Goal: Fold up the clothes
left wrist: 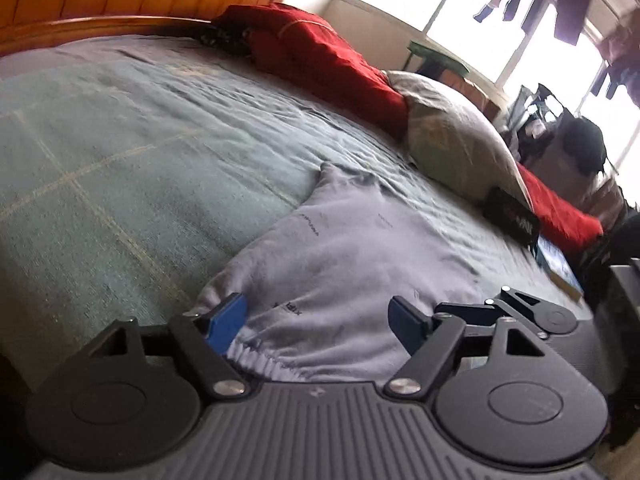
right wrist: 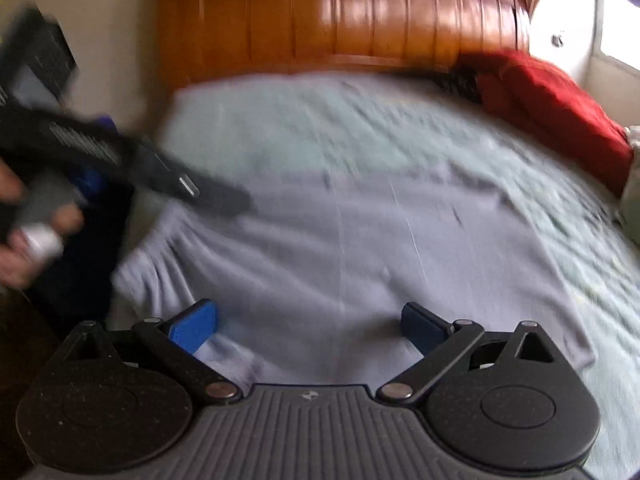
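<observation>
Left gripper (left wrist: 320, 316): jaws wide, empty | right gripper (right wrist: 310, 322): wide, empty | sweatshirt (left wrist: 360, 256) flat on bed (left wrist: 120, 140) | step: you approach hem; next: grip both corners.

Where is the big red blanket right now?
The red blanket lies along the bed's far right edge in both views, below the wooden headboard, beside the grey pillow.

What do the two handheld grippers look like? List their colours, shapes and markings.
The left gripper and right gripper are built alike: a dark grey ribbed body with a small logo at its front edge, two round black discs, and black linkage arms with silver rivets. Each finger ends in a blue pad. In the right wrist view the left gripper shows a ribbed black handle.
</observation>
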A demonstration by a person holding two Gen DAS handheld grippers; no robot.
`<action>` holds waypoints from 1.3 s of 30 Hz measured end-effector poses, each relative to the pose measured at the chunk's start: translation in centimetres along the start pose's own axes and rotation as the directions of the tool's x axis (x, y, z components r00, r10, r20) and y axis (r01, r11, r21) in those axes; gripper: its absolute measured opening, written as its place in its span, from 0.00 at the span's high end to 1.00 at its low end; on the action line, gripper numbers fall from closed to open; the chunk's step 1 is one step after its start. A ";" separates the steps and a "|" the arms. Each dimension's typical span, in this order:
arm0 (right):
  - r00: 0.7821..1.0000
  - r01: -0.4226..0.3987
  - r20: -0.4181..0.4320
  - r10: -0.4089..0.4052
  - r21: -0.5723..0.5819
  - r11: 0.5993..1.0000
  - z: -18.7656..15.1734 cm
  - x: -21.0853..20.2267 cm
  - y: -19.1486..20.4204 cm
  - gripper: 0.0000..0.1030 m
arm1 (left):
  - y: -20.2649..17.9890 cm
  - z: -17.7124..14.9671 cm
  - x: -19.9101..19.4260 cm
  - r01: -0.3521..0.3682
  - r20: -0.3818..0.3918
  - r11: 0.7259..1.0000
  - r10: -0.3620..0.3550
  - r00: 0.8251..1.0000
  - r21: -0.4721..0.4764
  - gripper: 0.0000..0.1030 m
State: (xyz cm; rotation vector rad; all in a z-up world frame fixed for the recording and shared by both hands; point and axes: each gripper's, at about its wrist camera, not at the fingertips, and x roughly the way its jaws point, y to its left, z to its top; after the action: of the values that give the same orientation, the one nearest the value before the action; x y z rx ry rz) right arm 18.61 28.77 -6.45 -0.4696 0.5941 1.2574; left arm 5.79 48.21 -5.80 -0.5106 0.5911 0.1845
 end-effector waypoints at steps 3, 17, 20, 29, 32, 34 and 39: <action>1.000 0.002 -0.014 -0.002 0.027 1.000 -0.8 -0.9 -0.3 0.00 | -0.7 0.0 0.0 -0.023 -0.012 0.999 0.024 1.000 0.047 0.23; 0.995 -0.094 -0.024 0.094 0.017 0.995 1.2 0.3 4.2 0.00 | -4.0 0.7 -4.9 -0.167 0.093 0.970 0.152 0.984 0.176 0.19; 0.994 -0.113 0.011 0.112 0.046 0.993 0.8 -1.7 3.3 0.00 | -4.0 0.8 -4.7 -0.122 0.099 0.976 0.105 0.989 0.182 0.19; 1.000 0.001 0.011 -0.004 0.220 0.976 -1.9 -7.0 0.2 0.00 | -3.2 -0.1 1.0 -0.176 0.010 0.975 0.176 0.984 0.139 0.18; 0.998 0.061 -0.006 -0.061 0.232 0.971 -3.2 -8.3 0.4 0.00 | -4.0 -0.6 0.5 -0.166 0.011 0.972 0.166 0.986 0.166 0.17; 0.995 0.094 -0.012 -0.094 0.249 0.964 -4.2 -9.3 0.4 0.00 | -5.4 -0.7 0.2 -0.187 0.014 0.958 0.189 0.982 0.218 0.17; 0.988 0.152 -0.031 -0.150 0.314 0.937 -5.9 -11.3 -0.2 0.00 | -9.0 -1.4 -0.2 -0.159 0.011 0.942 0.163 0.986 0.296 0.17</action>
State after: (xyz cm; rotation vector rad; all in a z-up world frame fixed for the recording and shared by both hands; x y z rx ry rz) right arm 15.63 16.68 -3.62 -0.2461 0.7362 0.9915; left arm 7.68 39.74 -2.99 -0.1716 0.6614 0.2434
